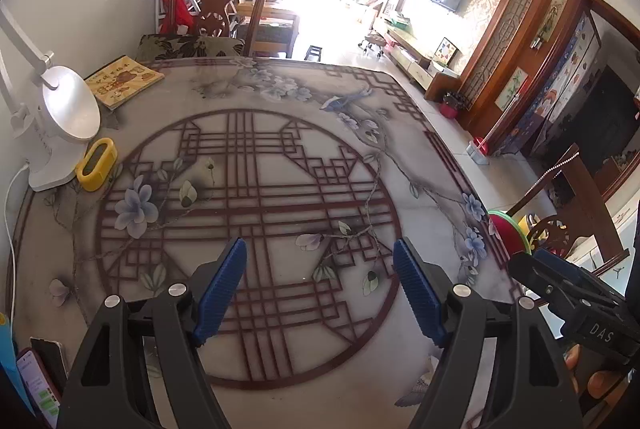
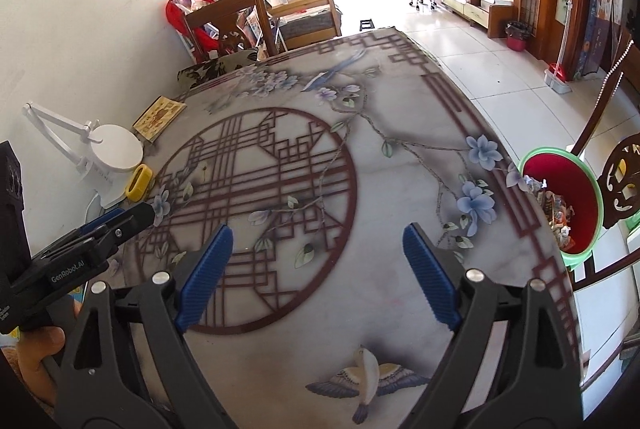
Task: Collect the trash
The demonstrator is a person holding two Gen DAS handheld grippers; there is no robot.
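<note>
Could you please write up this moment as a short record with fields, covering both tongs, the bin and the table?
left tongs: open, empty, over the table
right tongs: open, empty, over the table
table: patterned top, no loose trash visible
trash bin: beside the table's right edge, holds wrappers
desk lamp: by the wall
yellow object: next to the lamp
book: far left corner

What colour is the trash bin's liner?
Red, inside a green rim; clearest in the right wrist view.

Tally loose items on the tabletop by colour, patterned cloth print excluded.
White: 1, desk lamp
Yellow: 2, small oval holder and picture book
Dark red: 1, phone at the near left edge
Total: 4
</note>
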